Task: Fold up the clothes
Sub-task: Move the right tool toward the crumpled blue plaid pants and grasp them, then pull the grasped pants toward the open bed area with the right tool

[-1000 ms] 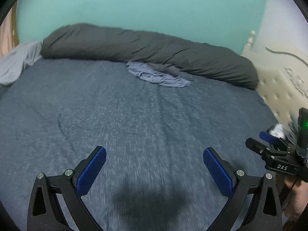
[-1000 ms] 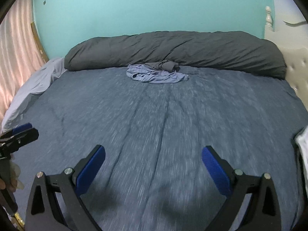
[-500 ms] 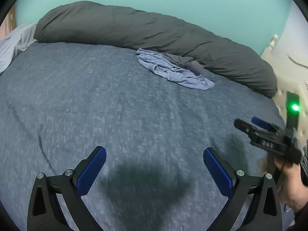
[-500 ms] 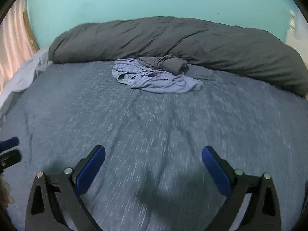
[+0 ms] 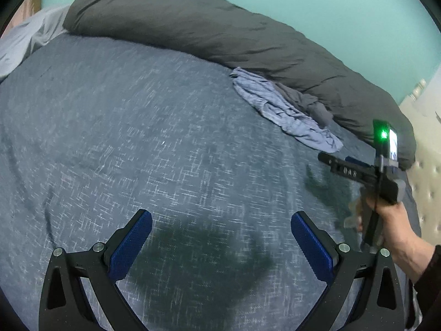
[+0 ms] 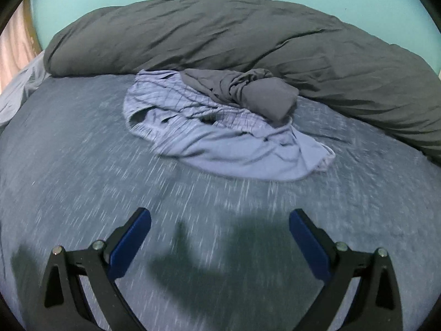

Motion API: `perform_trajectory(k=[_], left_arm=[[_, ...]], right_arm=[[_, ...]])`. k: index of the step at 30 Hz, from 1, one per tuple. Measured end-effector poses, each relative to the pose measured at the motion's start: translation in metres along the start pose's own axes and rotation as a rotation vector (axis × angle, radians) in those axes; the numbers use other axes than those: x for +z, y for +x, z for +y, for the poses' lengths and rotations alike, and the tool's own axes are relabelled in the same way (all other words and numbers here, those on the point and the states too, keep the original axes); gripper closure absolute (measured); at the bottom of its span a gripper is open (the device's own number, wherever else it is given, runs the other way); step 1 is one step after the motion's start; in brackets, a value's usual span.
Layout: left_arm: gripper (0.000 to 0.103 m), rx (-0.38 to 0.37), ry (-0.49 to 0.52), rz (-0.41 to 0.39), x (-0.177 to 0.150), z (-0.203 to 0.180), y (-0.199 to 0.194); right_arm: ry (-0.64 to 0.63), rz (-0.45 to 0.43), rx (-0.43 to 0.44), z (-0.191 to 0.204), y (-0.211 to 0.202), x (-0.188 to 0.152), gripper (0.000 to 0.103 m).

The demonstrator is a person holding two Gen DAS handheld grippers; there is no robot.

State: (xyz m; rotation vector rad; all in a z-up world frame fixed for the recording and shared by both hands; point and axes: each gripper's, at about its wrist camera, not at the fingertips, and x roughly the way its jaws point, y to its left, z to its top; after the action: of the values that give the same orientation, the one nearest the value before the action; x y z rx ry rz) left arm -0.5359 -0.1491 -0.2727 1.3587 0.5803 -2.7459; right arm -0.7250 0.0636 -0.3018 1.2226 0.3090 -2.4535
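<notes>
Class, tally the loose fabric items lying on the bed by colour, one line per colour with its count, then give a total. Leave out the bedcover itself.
Light blue: 1, the checked garment
Dark grey: 2, the small garment on top of it and the rolled duvet behind
Pale grey: 1, the sheet at the left edge
Total: 4

Bedspread (image 6: 82, 165) motion-blurred; grey garment (image 6: 248, 93) partly bunched.
</notes>
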Motion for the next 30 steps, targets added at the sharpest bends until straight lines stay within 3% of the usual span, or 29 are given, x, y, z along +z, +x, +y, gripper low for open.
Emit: perform_trajectory(k=[8, 10, 12, 13, 14, 15, 22, 30], left_arm=[[0.000, 0.000, -0.006, -0.006, 0.000, 0.014, 0.013], [0.000, -0.004, -0.007, -0.006, 0.000, 0.014, 0.014], [0.000, -0.005, -0.001, -0.006, -0.002, 0.014, 0.014], [0.000, -0.006, 0.002, -0.008, -0.003, 0.014, 0.013], [0.000, -0.007, 0.006, -0.011, -0.005, 0.014, 0.012], [0.000, -0.010, 0.009, -0.012, -0.008, 0.013, 0.009], [0.000, -0.015, 0.005, -0.027, -0.035, 0.021, -0.016], [0.000, -0.026, -0.022, -0.053, -0.084, 0.032, -0.061]], right_arm=[[-0.004, 0.020, -0.031, 0.002, 0.042, 0.030, 0.027], [-0.022, 0.025, -0.028, 0.004, 0.048, 0.032, 0.041], [-0.044, 0.048, -0.034, 0.008, 0.055, 0.035, 0.068], [-0.044, 0.040, -0.028, 0.008, 0.053, 0.036, 0.075], [-0.042, 0.025, -0.018, 0.009, 0.049, 0.037, 0.089], [-0.045, 0.012, -0.008, 0.010, 0.045, 0.038, 0.094], [-0.031, -0.090, 0.083, 0.017, -0.015, 0.016, 0.096], [0.016, -0.176, 0.204, 0.041, -0.113, -0.056, 0.096]])
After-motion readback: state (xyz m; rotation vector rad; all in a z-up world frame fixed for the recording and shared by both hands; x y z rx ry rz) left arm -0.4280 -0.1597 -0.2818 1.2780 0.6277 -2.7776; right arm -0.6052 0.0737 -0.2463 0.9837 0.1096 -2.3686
